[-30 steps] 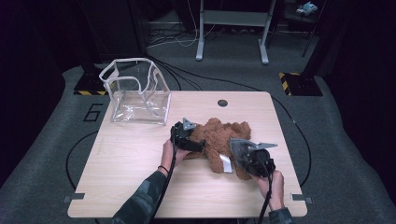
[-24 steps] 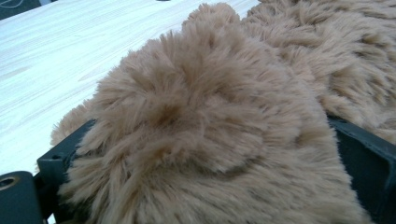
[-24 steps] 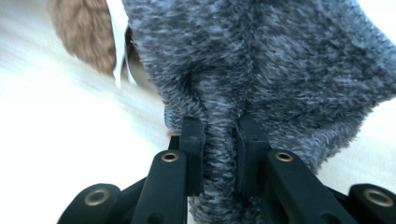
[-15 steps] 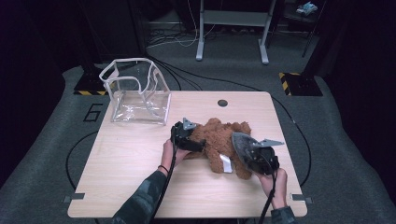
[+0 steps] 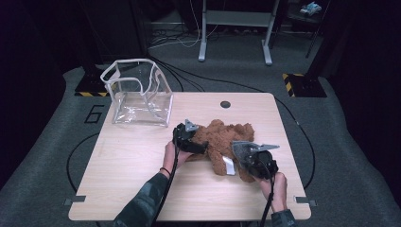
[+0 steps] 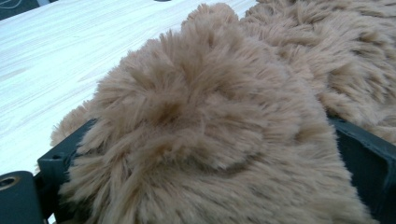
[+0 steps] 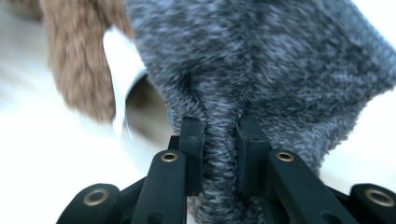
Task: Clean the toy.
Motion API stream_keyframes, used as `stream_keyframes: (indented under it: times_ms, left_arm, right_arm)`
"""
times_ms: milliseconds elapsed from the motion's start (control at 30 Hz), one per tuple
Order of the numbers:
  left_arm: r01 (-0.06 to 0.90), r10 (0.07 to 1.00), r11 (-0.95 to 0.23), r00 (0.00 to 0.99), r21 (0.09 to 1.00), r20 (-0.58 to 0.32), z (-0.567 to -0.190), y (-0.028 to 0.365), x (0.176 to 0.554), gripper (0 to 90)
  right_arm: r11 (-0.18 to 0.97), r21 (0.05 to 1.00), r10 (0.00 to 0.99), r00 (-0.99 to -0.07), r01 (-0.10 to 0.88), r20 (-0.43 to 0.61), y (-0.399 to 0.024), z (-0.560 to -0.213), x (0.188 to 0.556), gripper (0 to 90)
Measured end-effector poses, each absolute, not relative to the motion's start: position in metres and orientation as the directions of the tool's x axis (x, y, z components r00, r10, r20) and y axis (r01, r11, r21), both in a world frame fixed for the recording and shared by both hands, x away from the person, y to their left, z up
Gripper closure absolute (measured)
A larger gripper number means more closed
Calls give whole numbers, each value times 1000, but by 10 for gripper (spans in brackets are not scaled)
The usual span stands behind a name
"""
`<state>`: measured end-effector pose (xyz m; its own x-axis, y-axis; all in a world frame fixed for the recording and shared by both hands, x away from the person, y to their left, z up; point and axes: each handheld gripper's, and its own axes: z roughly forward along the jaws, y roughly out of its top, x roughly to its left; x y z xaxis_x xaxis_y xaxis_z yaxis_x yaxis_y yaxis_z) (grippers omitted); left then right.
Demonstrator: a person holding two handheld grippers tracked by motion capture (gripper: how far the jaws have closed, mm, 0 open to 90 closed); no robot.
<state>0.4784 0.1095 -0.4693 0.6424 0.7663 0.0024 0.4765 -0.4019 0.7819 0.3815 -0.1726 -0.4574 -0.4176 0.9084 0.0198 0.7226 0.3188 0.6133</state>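
Jaws of the right gripper stay pinched on grey fabric, barely shifted.

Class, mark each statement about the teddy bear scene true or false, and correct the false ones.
1. The brown teddy bear lies on the wooden table. True.
2. The right gripper pinches grey plush fabric. True.
3. The clear plastic bag holds the bear. False: the bear lies outside it, on the table.
4. The left gripper hangs apart from the bear. False: brown fur sits between its jaws.
5. A white tag shows on the bear. True.
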Motion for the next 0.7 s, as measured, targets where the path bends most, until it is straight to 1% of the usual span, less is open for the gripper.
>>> stream_keyframes:
  times_ms: [33,67,200,267,333,367,400,433,500,533,567,633,700]
  left_arm:
    - [476,766,-401,643,782,1,-469,109,478,47]
    - [475,765,-396,644,786,-3,-470,109,478,47]
    - [473,765,-394,644,789,-4,-470,108,479,47]
    - [471,759,-406,651,783,3,-469,109,479,47]
    - [475,765,-391,644,788,-8,-470,109,479,47]
    - [475,765,-391,644,788,-8,-470,109,479,47]
    - [475,766,-392,643,788,-6,-470,109,479,47]
    - [473,763,-401,646,785,1,-470,109,479,47]
    - [474,762,-405,647,782,2,-469,109,479,47]
    - [477,765,-399,644,783,-2,-469,109,479,47]
    - [480,770,-390,638,786,-6,-470,109,479,47]
    - [479,770,-396,638,783,-1,-469,109,478,47]
    - [478,765,-410,644,777,8,-469,110,478,47]
  right_arm:
    - [319,613,908,-418,723,20,-173,-457,381,762]
    - [329,578,910,-414,747,18,-176,-460,374,762]
    - [330,544,916,-400,771,12,-181,-459,368,760]
    - [322,578,912,-410,750,24,-184,-454,370,758]
    - [306,634,906,-421,711,35,-182,-444,372,757]
    - [306,634,906,-421,711,35,-182,-444,372,757]
    - [296,670,902,-431,681,39,-173,-435,377,756]
    - [298,682,897,-440,668,39,-169,-432,380,756]
    - [291,683,898,-438,669,47,-163,-430,384,755]
    - [303,693,897,-442,654,25,-148,-432,396,754]
    - [318,680,897,-442,660,10,-144,-436,401,754]
    - [311,653,904,-427,691,21,-139,-444,408,756]
    - [317,648,903,-428,692,16,-138,-448,409,756]
